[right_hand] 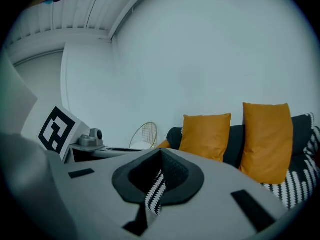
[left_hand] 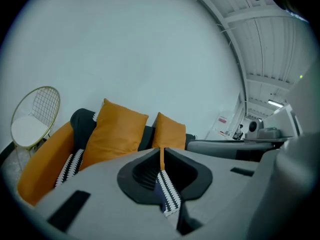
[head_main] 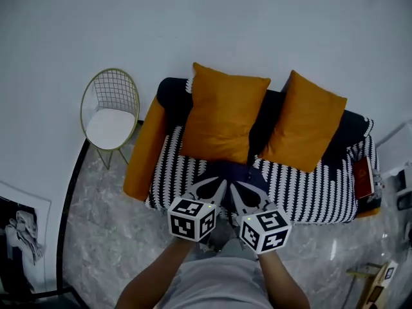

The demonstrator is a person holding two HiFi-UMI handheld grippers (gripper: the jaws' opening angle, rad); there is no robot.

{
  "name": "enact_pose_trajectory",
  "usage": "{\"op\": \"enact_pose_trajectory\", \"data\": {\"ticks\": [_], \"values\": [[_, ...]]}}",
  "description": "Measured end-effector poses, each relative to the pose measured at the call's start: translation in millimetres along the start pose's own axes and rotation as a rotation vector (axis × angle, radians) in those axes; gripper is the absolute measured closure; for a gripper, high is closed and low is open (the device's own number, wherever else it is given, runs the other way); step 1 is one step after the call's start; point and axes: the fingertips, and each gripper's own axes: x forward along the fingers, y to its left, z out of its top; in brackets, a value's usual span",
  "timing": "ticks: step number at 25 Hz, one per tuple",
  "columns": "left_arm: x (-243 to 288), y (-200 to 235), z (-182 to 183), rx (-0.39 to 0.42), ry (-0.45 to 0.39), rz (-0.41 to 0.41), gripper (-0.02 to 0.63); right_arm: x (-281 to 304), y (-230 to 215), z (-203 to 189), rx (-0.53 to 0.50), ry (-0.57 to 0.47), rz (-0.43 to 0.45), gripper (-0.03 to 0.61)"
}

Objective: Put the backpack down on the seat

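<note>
A dark blue backpack (head_main: 233, 170) lies on the black-and-white patterned seat (head_main: 309, 187) of a sofa, in front of two orange cushions (head_main: 223, 111) (head_main: 304, 122). The grippers hide its near part. In the head view my left gripper (head_main: 216, 185) and right gripper (head_main: 239, 189) hang side by side over the sofa's front edge, both pointing at the backpack. In the left gripper view the left gripper (left_hand: 161, 150) has its tips together with nothing between them. The right gripper (right_hand: 161, 152) looks the same in its own view. Only the patterned seat shows through the gaps.
A gold wire chair (head_main: 109, 116) with a white seat stands left of the sofa by the white wall. The sofa has an orange armrest (head_main: 144, 148) on the left and a red flat item (head_main: 362, 176) at its right end. Grey marble floor (head_main: 103, 237) lies in front.
</note>
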Motion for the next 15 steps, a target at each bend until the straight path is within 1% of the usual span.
{"op": "enact_pose_trajectory", "data": {"ticks": [7, 15], "values": [[0, -25, 6, 0.055, 0.010, -0.043, 0.601, -11, -3, 10, -0.026, -0.022, -0.034, 0.577], [5, -29, 14, 0.076, 0.017, -0.064, 0.609, -16, -13, 12, -0.032, -0.022, -0.078, 0.577]]}}
